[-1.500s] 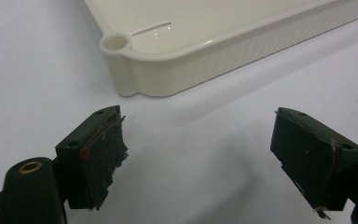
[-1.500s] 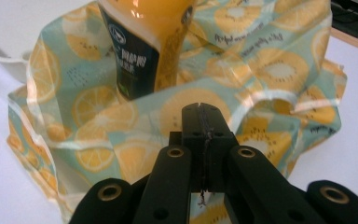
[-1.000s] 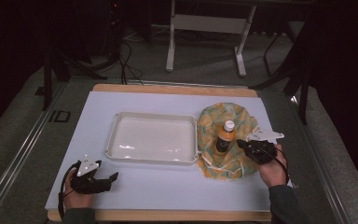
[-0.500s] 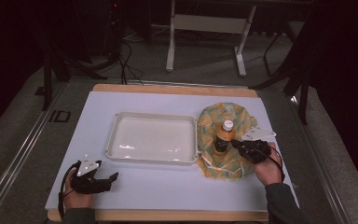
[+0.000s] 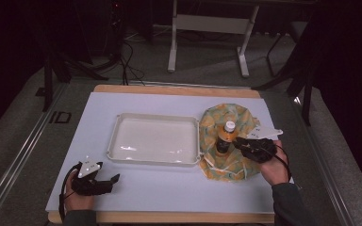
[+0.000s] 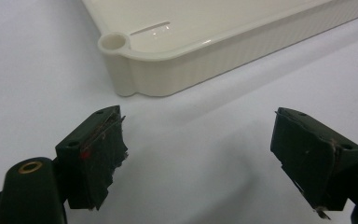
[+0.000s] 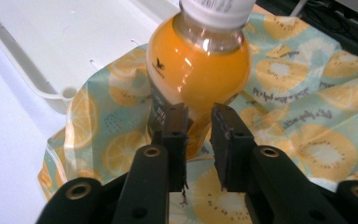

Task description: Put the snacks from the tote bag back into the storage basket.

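**Juice bottle: grip low on the body**

Bottle [image 7: 198, 70] is standing upright on the fruit-print cloth [image 7: 303, 121], just right of the white tray [image 5: 155, 139]. Looks full, so probably heavyish; smooth plastic, likely slippery, slightly squeezable. Right gripper [image 7: 199, 122] has just been opening, jaws narrowly apart, nothing between them, tips right at the bottle's lower label. Best hold: mid-body, below the shoulder. Left gripper [image 6: 209, 154] is sitting wide apart, empty, near the tray corner.

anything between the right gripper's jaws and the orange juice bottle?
Nothing: in the right gripper view the right gripper points at the orange juice bottle across a bare gap over the fruit-print cloth.
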The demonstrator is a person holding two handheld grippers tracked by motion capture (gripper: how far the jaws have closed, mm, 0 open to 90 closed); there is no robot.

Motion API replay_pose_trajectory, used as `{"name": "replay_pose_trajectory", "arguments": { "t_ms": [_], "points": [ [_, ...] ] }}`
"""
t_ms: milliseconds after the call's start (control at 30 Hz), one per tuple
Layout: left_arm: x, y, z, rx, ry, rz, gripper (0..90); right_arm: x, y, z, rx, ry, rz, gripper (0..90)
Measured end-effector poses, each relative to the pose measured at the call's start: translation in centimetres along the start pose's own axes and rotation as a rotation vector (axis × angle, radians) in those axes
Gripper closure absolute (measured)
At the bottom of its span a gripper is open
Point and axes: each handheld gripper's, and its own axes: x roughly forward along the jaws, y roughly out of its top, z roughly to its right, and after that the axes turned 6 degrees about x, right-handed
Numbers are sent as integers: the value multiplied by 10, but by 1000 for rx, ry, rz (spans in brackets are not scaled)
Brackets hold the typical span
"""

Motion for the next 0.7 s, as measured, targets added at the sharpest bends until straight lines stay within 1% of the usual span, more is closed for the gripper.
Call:
{"name": "replay_pose_trajectory", "arguments": {
  "t_ms": [100,200,333,367,400,567,700],
  "points": [
    [0,0,0,-3,-1,0,176,-1,3,0,-1,3,0,726],
    [0,0,0,0,-1,0,176,-3,9,1,-16,8,-3,698],
    [0,0,0,-1,-2,0,176,-5,16,2,-40,9,-18,678],
    [0,0,0,-1,-2,-1,177,-6,20,2,-53,10,-29,669],
    [0,0,0,0,-1,-1,177,-6,20,2,-53,10,-29,669],
    [0,0,0,-2,-2,-2,176,-6,29,2,-84,7,-53,658],
    [0,0,0,-1,-2,-1,176,-4,36,2,-111,10,-88,630]
  ]
}}
